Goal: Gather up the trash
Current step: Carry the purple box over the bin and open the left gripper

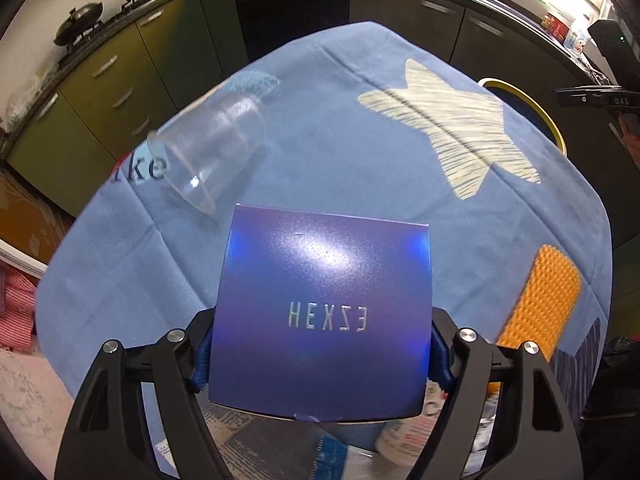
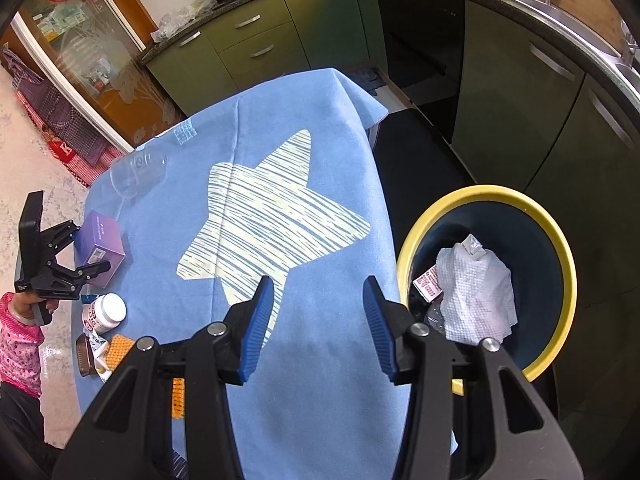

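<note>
Jaws of the left gripper [image 1: 322, 354] clamp the purple box [image 1: 324, 312].

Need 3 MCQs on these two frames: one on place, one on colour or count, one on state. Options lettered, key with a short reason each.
1. Where does the yellow-rimmed bin stand?
A. On the cloth, on the star
B. Off the table, past its edge, beside the green cabinets
C. Under the stove

2. What colour is the box between the left claw's fingers?
A. Blue-purple
B. Orange
C. White

3. How is the clear plastic cup placed?
A. Upright
B. Lying on its side on the blue cloth
C. Inside the bin

Key:
1 B, the right wrist view shows the bin beyond the table edge, lower than the cloth.
2 A, the glossy box face reads blue to purple in both views.
3 B, its open rim faces sideways and its wall rests on the cloth.
</note>
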{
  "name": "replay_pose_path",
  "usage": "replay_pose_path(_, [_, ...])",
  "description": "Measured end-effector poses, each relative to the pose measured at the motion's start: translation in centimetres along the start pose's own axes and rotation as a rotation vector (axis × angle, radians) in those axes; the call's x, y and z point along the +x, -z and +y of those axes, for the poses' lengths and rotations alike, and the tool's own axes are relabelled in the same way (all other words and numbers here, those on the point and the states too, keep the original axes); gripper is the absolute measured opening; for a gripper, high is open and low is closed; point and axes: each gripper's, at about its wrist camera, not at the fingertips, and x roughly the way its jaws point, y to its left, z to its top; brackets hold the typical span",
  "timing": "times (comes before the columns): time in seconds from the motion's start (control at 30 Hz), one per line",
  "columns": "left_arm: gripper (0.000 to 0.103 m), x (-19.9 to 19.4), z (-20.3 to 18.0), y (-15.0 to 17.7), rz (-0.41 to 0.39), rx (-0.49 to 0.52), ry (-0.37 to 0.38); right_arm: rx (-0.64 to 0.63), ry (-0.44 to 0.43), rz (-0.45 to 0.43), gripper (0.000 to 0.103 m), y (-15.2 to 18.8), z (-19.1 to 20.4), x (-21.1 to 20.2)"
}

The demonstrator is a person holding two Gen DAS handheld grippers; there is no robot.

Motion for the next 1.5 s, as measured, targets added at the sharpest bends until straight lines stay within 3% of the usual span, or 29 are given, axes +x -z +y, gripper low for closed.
replay_pose_path(0.23, [0.078, -3.0, -6.5, -4.2, -0.043, 0.093, -0.014, 0.036, 0.013, -0.047, 0.045, 1.7, -3.2, -2.6])
replay_pose_path(0.43, [0.078, -2.3, -13.8, -9.7, -0.045, 0.181, 0.045, 0.099, 0.089, -0.102, 0.048, 4.4, -8.3, -5.7])
replay_pose_path(0.73, [0.078, 3.5, -28.1, -20.0, -0.011, 0.314, 0.215, 0.222, 0.158, -0.134, 0.048, 9.0, -15.8, -8.9])
replay_pose_path(1.03, [0.080, 11.4, -37.5, -26.1, 0.056, 0.379, 0.238, 0.297, 0.176, -0.149, 0.048, 11.8, -19.5, -10.0])
replay_pose_path(1.1, [0.086, 12.8, -38.6, -27.1, 0.070, 0.375, 0.233, 0.305, 0.172, -0.149, 0.048, 12.1, -19.9, -9.9])
replay_pose_path(1.2, [0.087, 12.4, -38.4, -28.0, 0.055, 0.330, 0.246, 0.303, 0.167, -0.150, 0.048, 12.3, -19.9, -9.7])
replay_pose_path(1.33, [0.090, 7.7, -35.7, -27.5, -0.022, 0.251, 0.277, 0.294, 0.153, -0.137, 0.048, 12.3, -19.9, -9.0])
replay_pose_path(1.5, [0.096, -0.2, -28.8, -22.9, -0.146, 0.105, 0.273, 0.253, 0.113, -0.112, 0.048, 11.7, -18.6, -7.3])
